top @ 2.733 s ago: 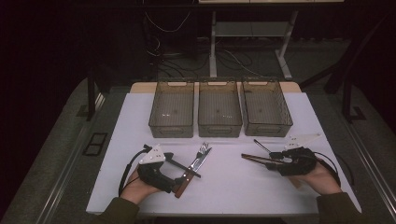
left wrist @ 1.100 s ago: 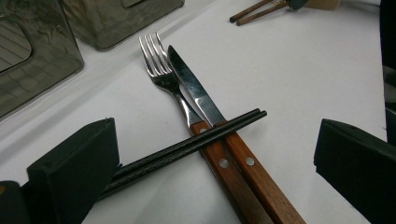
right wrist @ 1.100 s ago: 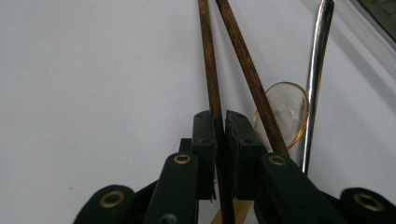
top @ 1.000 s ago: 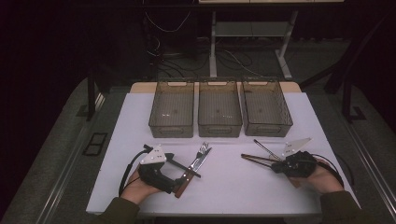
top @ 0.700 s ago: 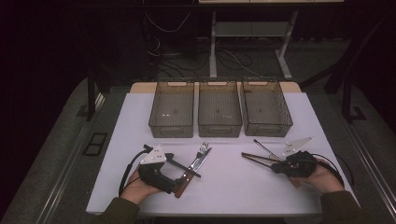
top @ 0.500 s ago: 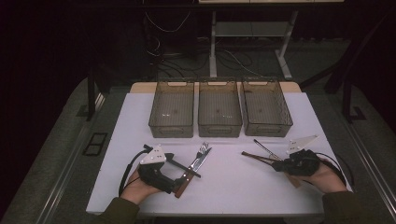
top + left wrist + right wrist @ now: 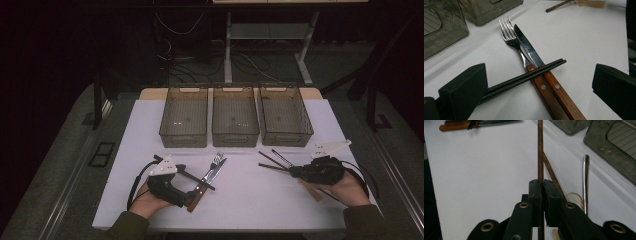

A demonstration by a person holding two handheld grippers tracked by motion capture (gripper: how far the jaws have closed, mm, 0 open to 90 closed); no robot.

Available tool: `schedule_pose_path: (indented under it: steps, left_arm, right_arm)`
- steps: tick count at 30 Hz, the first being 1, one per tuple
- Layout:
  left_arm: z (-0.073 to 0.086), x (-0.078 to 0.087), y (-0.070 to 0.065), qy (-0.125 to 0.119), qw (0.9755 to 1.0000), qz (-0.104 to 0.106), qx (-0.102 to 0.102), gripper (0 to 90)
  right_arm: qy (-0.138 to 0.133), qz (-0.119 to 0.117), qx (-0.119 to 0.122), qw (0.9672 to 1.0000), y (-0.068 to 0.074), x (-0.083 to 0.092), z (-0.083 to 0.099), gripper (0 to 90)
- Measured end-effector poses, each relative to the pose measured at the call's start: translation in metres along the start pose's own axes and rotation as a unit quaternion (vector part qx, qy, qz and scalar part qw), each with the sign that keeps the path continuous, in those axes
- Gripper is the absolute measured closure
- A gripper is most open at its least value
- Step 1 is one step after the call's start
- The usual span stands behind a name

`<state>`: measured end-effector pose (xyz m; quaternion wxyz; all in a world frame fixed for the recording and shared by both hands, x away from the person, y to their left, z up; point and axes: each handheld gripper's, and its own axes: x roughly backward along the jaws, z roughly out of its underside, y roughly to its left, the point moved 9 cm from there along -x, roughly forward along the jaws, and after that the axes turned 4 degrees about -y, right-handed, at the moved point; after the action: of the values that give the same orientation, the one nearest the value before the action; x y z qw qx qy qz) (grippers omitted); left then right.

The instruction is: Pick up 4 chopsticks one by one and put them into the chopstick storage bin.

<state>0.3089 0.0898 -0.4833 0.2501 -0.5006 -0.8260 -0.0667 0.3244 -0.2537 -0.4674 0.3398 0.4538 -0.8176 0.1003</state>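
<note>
A fork (image 7: 510,40) and a knife (image 7: 529,47) with wooden handles lie side by side on the white table (image 7: 250,200). A pair of black chopsticks (image 7: 524,77) lies across their handles. My left gripper (image 7: 539,75) stands open around them, its jaws wide apart, touching nothing; it is at the table's front left (image 7: 190,184). At the front right, my right gripper (image 7: 295,171) is shut on a brown chopstick (image 7: 540,150) that points away from the jaws (image 7: 542,185). A second brown chopstick (image 7: 551,173) lies on the table beside it.
Three smoky clear bins (image 7: 183,117) (image 7: 235,117) (image 7: 285,116) stand in a row at the back of the table. A metal handle (image 7: 586,182) and a rubber band (image 7: 574,197) lie right of the held chopstick. A pale wooden piece (image 7: 310,190) lies under the right hand.
My right gripper has shifted a little to the right and turned slightly with the brown chopstick in it. The left gripper and the cutlery have not moved.
</note>
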Motion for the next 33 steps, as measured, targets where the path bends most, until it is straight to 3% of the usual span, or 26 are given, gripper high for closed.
schedule_pose_path:
  steps: [20,24,33]
  left_arm:
    - [-0.002,0.003,0.002,-0.007,0.9998,-0.015,0.006,0.0]
    - [-0.003,0.006,0.0,-0.023,0.9994,-0.008,0.025,0.0]
    - [-0.001,0.005,-0.003,-0.03,0.9994,-0.01,0.016,0.0]
  right_arm:
    - [-0.051,0.002,-0.023,0.9984,0.009,-0.015,-0.035,85.0]
    - [-0.059,0.002,-0.02,0.998,0.012,-0.02,-0.044,85.0]
    - [-0.072,0.006,-0.018,0.9972,0.012,-0.035,-0.064,85.0]
